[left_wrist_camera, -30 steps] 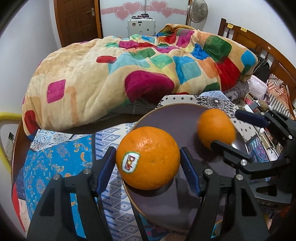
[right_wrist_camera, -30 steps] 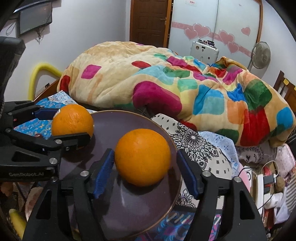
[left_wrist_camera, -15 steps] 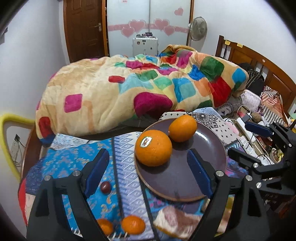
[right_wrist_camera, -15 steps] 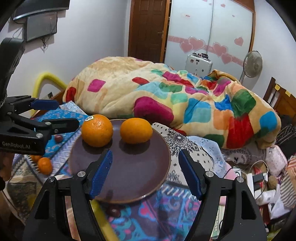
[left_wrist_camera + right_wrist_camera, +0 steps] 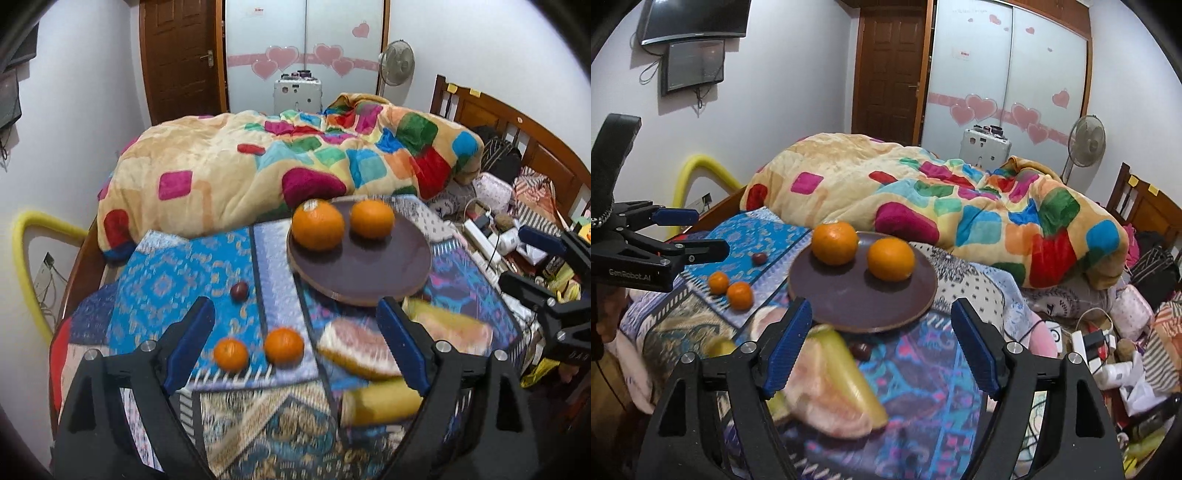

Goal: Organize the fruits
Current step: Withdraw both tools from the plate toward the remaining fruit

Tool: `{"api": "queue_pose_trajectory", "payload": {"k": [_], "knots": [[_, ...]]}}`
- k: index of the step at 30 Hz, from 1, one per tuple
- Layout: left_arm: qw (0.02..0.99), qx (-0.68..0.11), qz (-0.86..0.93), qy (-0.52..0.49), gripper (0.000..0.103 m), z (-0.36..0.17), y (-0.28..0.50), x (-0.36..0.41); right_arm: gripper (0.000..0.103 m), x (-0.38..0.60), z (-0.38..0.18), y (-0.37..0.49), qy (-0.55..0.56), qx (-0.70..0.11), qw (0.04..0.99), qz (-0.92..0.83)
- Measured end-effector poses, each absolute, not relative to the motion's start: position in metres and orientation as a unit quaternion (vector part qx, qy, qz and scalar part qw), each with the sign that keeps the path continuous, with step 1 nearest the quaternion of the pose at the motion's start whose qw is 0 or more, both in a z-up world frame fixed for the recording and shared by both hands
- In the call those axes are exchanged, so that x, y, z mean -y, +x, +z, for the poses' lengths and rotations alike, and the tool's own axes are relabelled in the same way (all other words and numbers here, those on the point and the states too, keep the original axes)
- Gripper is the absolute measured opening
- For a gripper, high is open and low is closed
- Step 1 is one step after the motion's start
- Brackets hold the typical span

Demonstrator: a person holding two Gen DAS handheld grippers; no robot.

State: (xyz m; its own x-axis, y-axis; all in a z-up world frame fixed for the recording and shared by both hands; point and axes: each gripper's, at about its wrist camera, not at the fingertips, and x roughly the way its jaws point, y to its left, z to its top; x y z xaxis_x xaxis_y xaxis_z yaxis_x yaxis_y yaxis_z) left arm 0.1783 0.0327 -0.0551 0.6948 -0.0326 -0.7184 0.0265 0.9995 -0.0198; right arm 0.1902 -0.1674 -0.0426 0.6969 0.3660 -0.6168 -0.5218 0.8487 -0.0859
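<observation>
Two oranges [image 5: 317, 229] [image 5: 372, 218] sit side by side on the far half of a dark round plate [image 5: 369, 273], close together; whether they touch cannot be told. The one on the left in both views carries a sticker on top. The plate lies on a patterned cloth [image 5: 166, 273] spread over the bed, ahead of both pairs of tongs and clear of them.

The left tongs [image 5: 295, 345] hang over the near part of the cloth with their blue pads opening and nothing between them. Just ahead of them, between the pads in the picture, lie two small tangerines [image 5: 231, 354] [image 5: 283, 345] next to each other. Farther ahead and to the left is a small dark red fruit [image 5: 239, 290]. Ahead to the right, between these tongs and the plate, lie blurred pale pink fruit wedges with yellow rind [image 5: 354, 350].

The right tongs [image 5: 882, 345] are opening as well, and grasp nothing. Those wedges [image 5: 827, 384] lie just beyond their left pad, and another small dark fruit [image 5: 859, 350] lies between the pads, near the plate's rim [image 5: 864, 326]. The left tongs [image 5: 690, 232] show at the left edge of that view, beside the tangerines [image 5: 718, 282].

Beyond the plate a thick blanket with coloured squares [image 5: 258, 166] is heaped on the bed.
</observation>
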Motion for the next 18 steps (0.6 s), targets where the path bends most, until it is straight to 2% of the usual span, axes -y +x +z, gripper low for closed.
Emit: {"api": "queue_pose_trajectory", "payload": {"k": [18], "knots": [[0.893, -0.450, -0.028, -0.008, 0.090, -0.135, 0.116, -0.024, 0.076, 0.186, -0.116, 0.145, -0.123, -0.352, 0.897, 0.238]]}}
